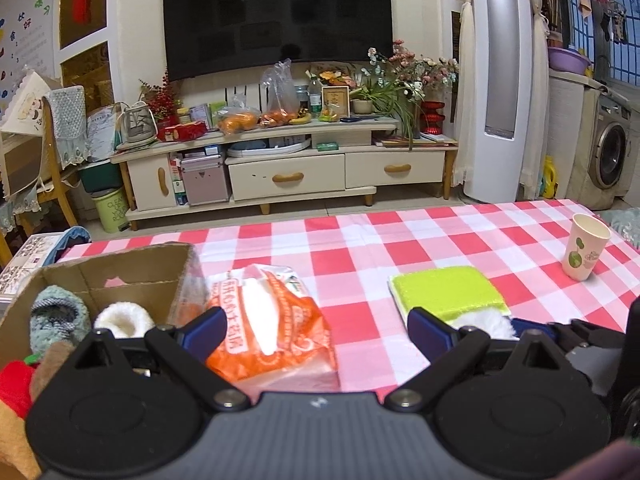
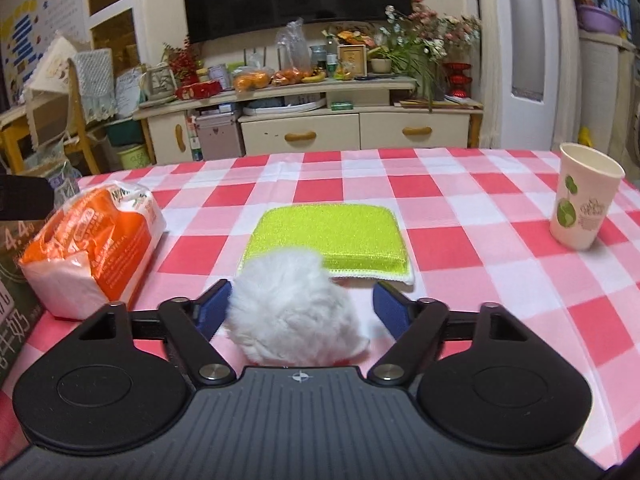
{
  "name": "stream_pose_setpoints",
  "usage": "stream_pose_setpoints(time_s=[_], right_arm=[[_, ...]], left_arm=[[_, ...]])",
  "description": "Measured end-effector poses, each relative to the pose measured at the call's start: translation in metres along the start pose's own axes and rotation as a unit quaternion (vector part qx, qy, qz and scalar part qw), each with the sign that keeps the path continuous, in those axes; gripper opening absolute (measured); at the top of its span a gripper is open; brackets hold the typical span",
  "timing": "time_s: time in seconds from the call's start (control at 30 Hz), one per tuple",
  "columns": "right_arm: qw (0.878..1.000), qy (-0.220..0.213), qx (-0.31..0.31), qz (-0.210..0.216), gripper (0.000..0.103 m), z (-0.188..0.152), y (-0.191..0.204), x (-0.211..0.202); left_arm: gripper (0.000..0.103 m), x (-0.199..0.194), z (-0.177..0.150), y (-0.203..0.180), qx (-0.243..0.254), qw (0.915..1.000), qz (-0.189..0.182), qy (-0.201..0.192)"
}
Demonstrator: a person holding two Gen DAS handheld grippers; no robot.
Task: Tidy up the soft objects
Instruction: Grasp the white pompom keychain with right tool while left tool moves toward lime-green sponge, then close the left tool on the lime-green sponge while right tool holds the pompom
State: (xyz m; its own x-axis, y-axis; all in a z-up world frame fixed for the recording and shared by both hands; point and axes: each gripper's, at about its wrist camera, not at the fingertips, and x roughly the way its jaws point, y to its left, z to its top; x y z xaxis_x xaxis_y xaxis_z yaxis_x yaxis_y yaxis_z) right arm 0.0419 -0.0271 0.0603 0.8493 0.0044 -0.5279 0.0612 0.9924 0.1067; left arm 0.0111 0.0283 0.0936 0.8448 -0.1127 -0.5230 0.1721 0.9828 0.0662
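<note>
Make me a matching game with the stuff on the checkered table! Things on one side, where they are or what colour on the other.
Things:
1. paper cup
2. sponge pad
3. tissue pack
4. fluffy white ball

Clues:
A. orange and white wrapper
B. between the right claw's open fingers
C. bright yellow-green
D. stands upright at the table's right side, with a green plant picture

Pairs: 1-D, 2-C, 3-A, 4-B
</note>
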Motion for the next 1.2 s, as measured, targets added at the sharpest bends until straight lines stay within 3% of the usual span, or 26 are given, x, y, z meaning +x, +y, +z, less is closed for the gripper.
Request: stream_pose_setpoints(time_s=[0.03, 0.13, 0.3, 0.6, 0.9, 1.03, 1.2], right_arm=[[1.0, 0.002, -0.003, 0.002, 0.069, -0.002, -0.004, -0.002], [1.0, 0.006, -0.011, 0.007, 0.062, -0.002, -0.009, 0.0], [1.0, 0.003, -0.018, -0.017, 0.06, -0.005, -0.029, -0.011], [0.996, -0.012, 0.032, -0.077, 0.06, 0.0, -0.082, -0.026], [0.995, -0.006, 0.054, -0.079, 0.06, -0.008, -0.108, -0.031], [0.995, 0.001, 0.074, -0.068, 0.061, -0.008, -0.118, -0.029], [0.994, 0.009, 0.094, -0.056, 0.061, -0.008, -0.127, -0.028]], left_arm=[[0.097, 0.002, 0.0, -0.002, 0.001, 1.0, -0.001, 0.002], [0.097, 0.007, -0.002, -0.008, -0.003, 0.9999, -0.006, 0.007], [0.097, 0.015, -0.006, -0.018, -0.009, 0.9996, -0.016, 0.019], [0.097, 0.028, -0.018, -0.054, 0.01, 0.9985, -0.04, 0.036], [0.097, 0.054, -0.01, -0.097, 0.07, 0.9946, -0.068, 0.038], [0.096, 0.078, 0.0, -0.115, 0.135, 0.9855, -0.088, 0.051], [0.096, 0.105, 0.01, -0.13, 0.245, 0.9584, -0.126, 0.074]])
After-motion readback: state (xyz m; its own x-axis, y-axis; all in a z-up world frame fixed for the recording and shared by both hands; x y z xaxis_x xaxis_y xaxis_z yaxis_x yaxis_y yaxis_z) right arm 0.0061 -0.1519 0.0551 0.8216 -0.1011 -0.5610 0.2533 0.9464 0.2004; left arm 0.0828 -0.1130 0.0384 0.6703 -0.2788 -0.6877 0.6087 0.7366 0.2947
